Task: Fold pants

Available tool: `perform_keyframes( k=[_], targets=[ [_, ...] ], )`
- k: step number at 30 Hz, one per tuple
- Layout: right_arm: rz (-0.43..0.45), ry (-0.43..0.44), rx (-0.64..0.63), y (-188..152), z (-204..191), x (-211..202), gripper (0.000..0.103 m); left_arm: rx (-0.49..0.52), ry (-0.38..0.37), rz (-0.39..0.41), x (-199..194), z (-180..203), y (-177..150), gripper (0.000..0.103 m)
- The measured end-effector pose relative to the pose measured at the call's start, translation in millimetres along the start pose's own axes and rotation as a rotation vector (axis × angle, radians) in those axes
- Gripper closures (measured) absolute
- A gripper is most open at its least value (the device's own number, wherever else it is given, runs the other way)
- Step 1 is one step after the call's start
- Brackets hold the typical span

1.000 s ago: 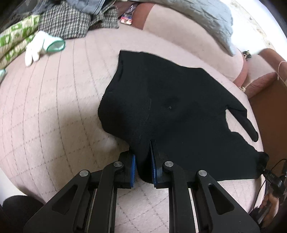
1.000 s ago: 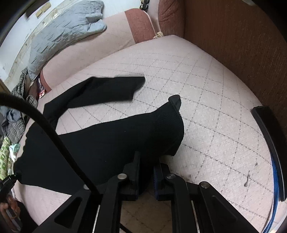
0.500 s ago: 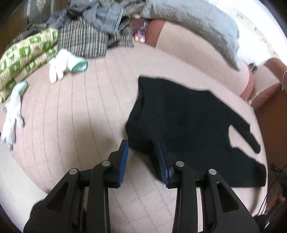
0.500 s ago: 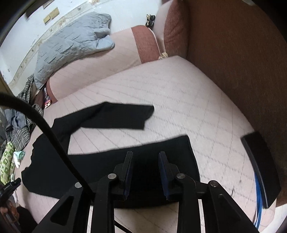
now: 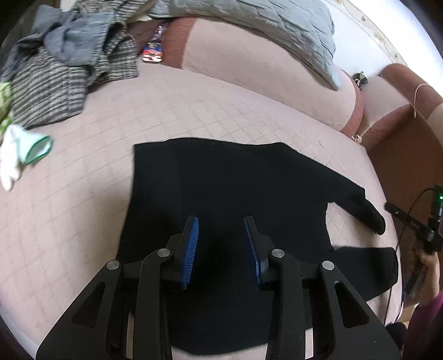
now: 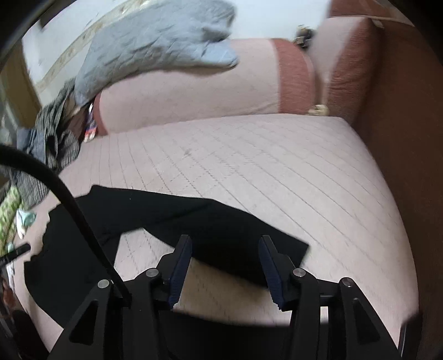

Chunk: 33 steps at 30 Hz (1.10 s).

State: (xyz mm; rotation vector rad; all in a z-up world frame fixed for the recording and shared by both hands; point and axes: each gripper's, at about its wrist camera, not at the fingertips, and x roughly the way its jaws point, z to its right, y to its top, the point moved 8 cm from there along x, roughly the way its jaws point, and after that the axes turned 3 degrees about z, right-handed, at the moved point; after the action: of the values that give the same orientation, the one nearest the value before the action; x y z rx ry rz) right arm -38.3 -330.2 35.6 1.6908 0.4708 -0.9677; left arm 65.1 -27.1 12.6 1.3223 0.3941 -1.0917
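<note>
Black pants [image 5: 227, 177] lie spread flat on the pink quilted couch seat [image 5: 83, 193], the waist end toward the left and two legs reaching right. My left gripper [image 5: 221, 238] hovers above the pants near the waist, open, with nothing pinched between its blue pads [image 5: 191, 249]. In the right wrist view the pants [image 6: 171, 216] show one leg lying across the seat. My right gripper [image 6: 224, 254] hangs over that leg's end, its jaws opening, with no cloth gripped between them.
A grey quilted blanket [image 5: 263, 25] drapes over the couch back. A pile of striped and grey clothes [image 5: 61, 63] and a white sock [image 5: 16, 157] lie at the left. The brown armrest [image 6: 401, 124] bounds the seat on the right. A black cable [image 6: 63, 199] crosses the right wrist view.
Both grippers let go of the black pants, opened and lifted away. The pants now lie flat on the seat, and both views have pulled back and up.
</note>
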Motion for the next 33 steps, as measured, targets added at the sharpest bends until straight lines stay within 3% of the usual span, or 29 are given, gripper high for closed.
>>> perform_keyframes(
  k=[5,12,13,17,23,27,29,33],
  targets=[
    [-0.048,-0.020,-0.145,3.5,5.1,36.1,0.046,-0.009,-0.022,-0.014,20.3,9.0,15.3,0.071],
    [-0.110,0.086,-0.261,1.5,-3.7,79.2,0.045,-0.041,-0.051,-0.043,47.2,18.3,16.3,0.071],
    [-0.112,0.091,-0.273,-0.1,-4.4,83.8,0.047,-0.044,-0.054,-0.046,49.7,18.9,15.7,0.071],
    [-0.056,0.074,-0.297,13.3,-4.9,81.4,0.098,-0.041,-0.042,-0.065,61.4,14.7,11.9,0.071],
    [0.156,-0.059,-0.413,52.8,-27.7,38.8,0.098,-0.106,-0.055,-0.069,67.5,4.3,11.1,0.071],
    [0.243,-0.129,-0.588,36.7,-60.6,11.8,0.098,-0.096,-0.052,-0.048,62.1,3.1,12.0,0.071],
    [0.185,-0.092,-0.661,6.7,-72.0,12.4,0.098,-0.097,-0.057,-0.047,60.6,1.7,11.7,0.071],
    [-0.035,0.010,-0.663,-62.1,-65.2,27.7,0.098,-0.100,-0.069,-0.042,57.1,1.2,13.7,0.071]
  ],
)
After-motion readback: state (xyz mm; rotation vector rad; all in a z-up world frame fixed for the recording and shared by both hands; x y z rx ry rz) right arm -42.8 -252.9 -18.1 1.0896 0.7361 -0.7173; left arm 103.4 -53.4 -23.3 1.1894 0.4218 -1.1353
